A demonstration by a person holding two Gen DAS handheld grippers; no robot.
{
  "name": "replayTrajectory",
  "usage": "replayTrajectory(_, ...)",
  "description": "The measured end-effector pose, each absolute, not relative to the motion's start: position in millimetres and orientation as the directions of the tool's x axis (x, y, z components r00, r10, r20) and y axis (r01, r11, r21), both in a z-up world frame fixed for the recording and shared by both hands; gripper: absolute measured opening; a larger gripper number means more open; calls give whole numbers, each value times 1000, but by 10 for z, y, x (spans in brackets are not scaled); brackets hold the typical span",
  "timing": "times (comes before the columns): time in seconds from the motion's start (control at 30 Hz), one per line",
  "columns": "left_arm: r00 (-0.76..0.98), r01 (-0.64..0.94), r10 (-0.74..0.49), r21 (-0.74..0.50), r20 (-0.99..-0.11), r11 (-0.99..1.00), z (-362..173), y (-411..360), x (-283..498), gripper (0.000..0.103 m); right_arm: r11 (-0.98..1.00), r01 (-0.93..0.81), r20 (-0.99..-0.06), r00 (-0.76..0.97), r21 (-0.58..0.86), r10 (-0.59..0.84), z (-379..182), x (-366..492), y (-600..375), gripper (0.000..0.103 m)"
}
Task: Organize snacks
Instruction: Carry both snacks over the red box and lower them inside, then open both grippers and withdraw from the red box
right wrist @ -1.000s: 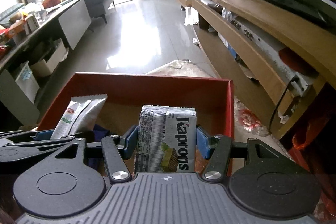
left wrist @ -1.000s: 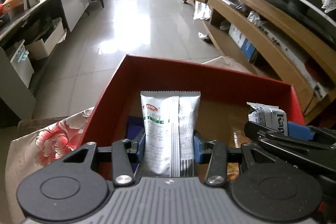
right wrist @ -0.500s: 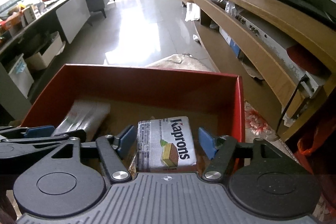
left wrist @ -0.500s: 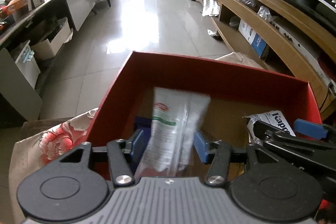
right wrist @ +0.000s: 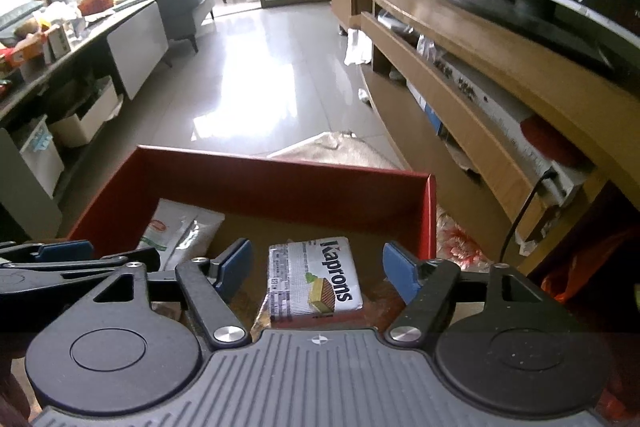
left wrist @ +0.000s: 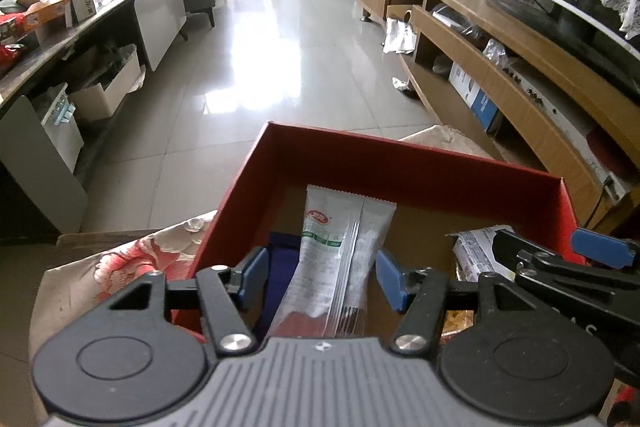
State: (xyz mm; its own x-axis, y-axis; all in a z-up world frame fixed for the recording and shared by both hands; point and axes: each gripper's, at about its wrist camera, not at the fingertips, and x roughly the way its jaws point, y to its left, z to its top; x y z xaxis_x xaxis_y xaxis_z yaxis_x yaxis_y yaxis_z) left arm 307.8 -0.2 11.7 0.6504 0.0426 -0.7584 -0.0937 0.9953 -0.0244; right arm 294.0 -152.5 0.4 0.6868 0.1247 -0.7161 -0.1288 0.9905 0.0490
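A red box [left wrist: 400, 163] stands in front of both grippers; it also shows in the right wrist view [right wrist: 280, 179]. A white and green snack packet [left wrist: 340, 247] lies inside it, between the spread fingers of my open left gripper [left wrist: 322, 277], untouched by the pads. A silver Kaprons wafer pack [right wrist: 314, 277] lies in the box between the spread fingers of my open right gripper [right wrist: 318, 269]. The right gripper's fingers [left wrist: 596, 253] show at the right of the left wrist view. The white packet also shows in the right wrist view [right wrist: 180, 231].
A flowered cloth [left wrist: 132, 259] covers the surface under the box. A dark blue item [left wrist: 280, 251] lies in the box's left part. A long wooden TV cabinet [right wrist: 500, 87] runs along the right. A grey counter [left wrist: 80, 27] stands at the left across tiled floor.
Both grippers opened and let go: the white packet and the Kaprons pack dropped into the red box. Both grippers have lifted and drawn back a little.
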Motion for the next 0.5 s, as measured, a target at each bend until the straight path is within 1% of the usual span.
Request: replayTrajectory(0.5, 670, -89, 33, -36, -742, 995, 300, 206, 2650, 63, 985, -161, -709, 688, 57, 153, 134, 2555, -1391, 80)
